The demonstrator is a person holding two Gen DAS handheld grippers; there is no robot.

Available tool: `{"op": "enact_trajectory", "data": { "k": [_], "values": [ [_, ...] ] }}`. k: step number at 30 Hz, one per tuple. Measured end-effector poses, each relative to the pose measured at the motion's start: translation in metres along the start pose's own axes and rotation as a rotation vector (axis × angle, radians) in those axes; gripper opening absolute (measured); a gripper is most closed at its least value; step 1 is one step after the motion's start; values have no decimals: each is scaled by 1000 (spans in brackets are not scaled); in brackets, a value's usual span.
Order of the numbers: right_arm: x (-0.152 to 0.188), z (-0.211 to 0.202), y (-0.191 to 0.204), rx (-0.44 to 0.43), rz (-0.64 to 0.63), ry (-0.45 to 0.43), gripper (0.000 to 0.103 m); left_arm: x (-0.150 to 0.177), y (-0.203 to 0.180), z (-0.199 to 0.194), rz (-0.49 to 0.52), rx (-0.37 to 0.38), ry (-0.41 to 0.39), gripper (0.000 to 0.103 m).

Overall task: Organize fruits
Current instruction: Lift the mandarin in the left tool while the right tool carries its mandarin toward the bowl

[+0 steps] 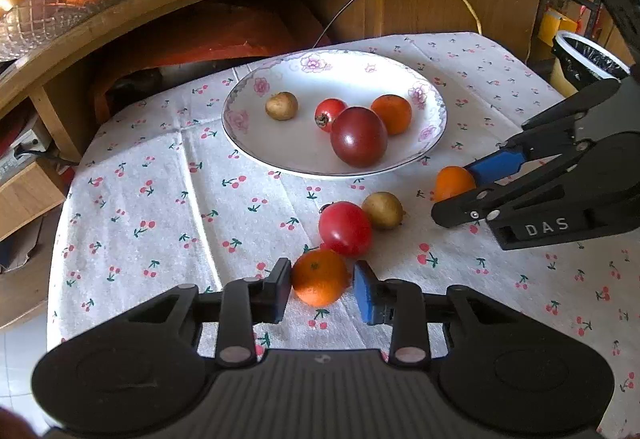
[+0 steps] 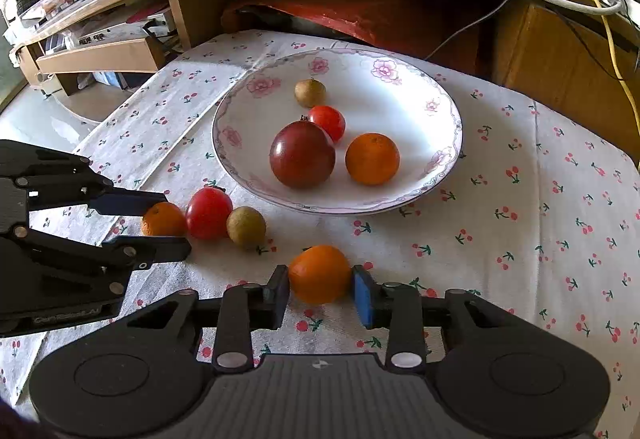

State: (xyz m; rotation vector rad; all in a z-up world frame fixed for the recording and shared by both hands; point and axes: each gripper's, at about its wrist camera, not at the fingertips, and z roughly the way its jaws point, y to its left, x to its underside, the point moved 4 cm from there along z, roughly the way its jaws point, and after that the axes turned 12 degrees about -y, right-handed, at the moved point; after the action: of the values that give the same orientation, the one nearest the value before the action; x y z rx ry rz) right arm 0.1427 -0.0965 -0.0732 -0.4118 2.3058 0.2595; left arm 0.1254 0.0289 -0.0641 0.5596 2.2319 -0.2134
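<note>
Low in each frame, each claw (left (image 1: pixel 322 289), right (image 2: pixel 320 289)) sits spread around an orange (image 1: pixel 319 282) (image 2: pixel 319 273), barely pinching, so either could roll off before reaching the plate (image 2: pixel 448 107).

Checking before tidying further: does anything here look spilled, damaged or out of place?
Nothing spilled or damaged. Four fruits lie outside the plate: two oranges, each between open tongs, a red tomato and a brown fruit.

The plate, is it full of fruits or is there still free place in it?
Not full. The plate holds only four fruits: a dark red one, a tomato, an orange and a brown one. Much white surface is bare.
</note>
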Motion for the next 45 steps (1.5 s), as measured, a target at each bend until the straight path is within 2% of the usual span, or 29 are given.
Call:
{"op": "enact_trajectory", "data": {
  "k": [6,18,27,32,45],
  "values": [
    [1,-3,0,-1,-2,4,28,1,1,-1,-4,-2,-2,37],
    [14,-29,17,-34,-9,34,28,2,-17,-23,13,67,-12,37],
    [37,-41,26,12,-41,80,28,11,-43,-28,67,114,7,37],
    [38,-41,26,12,-43,64,29,17,-49,-26,82,111,19,37],
    [40,-44,18,-34,-9,47,31,18,-44,-23,44,114,14,41]
  ]
}}
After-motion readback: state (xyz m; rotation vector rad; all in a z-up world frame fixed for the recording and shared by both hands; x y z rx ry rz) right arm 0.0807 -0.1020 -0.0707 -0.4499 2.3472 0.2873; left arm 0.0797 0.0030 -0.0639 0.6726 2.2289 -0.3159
